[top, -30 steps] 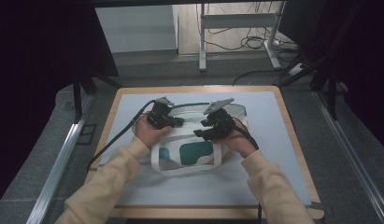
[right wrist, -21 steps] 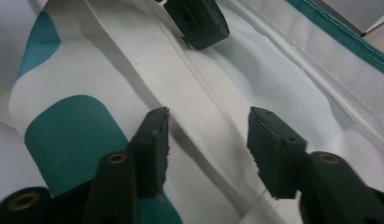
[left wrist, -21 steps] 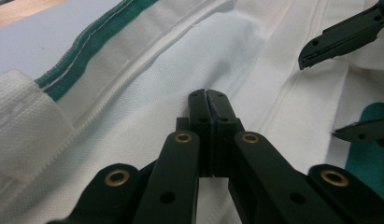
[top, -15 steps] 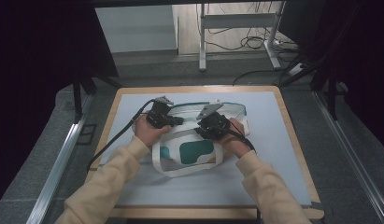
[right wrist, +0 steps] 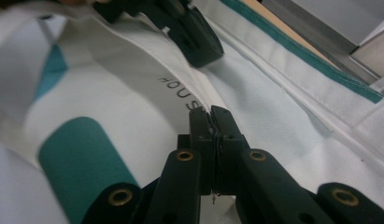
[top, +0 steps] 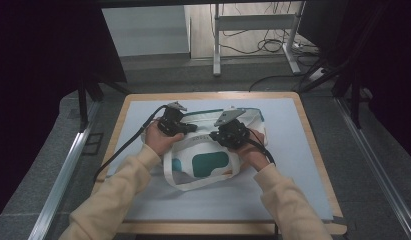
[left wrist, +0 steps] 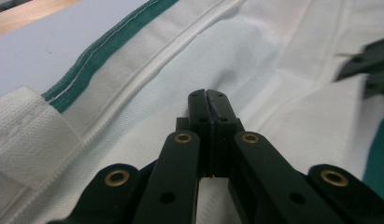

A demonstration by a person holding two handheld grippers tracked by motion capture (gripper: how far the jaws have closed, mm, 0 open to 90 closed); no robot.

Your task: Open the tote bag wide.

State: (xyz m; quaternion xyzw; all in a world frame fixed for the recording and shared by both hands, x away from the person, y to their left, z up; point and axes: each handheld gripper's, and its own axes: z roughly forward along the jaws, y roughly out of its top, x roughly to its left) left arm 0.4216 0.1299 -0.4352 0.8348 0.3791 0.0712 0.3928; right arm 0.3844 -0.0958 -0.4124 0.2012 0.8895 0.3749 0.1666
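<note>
Jaws of left gripper (left wrist: 207,100) and right gripper (right wrist: 210,114) pinch woven white-and-teal canvas bag (top: 208,150).

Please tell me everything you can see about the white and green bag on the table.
The tote bag looks like white canvas with teal-green patches and a green-edged rim; dark letters are printed near its opening. It lies flat on the pale blue mat, a white strap looping toward the person. The left gripper and right gripper are both shut on its upper cloth edge.
</note>
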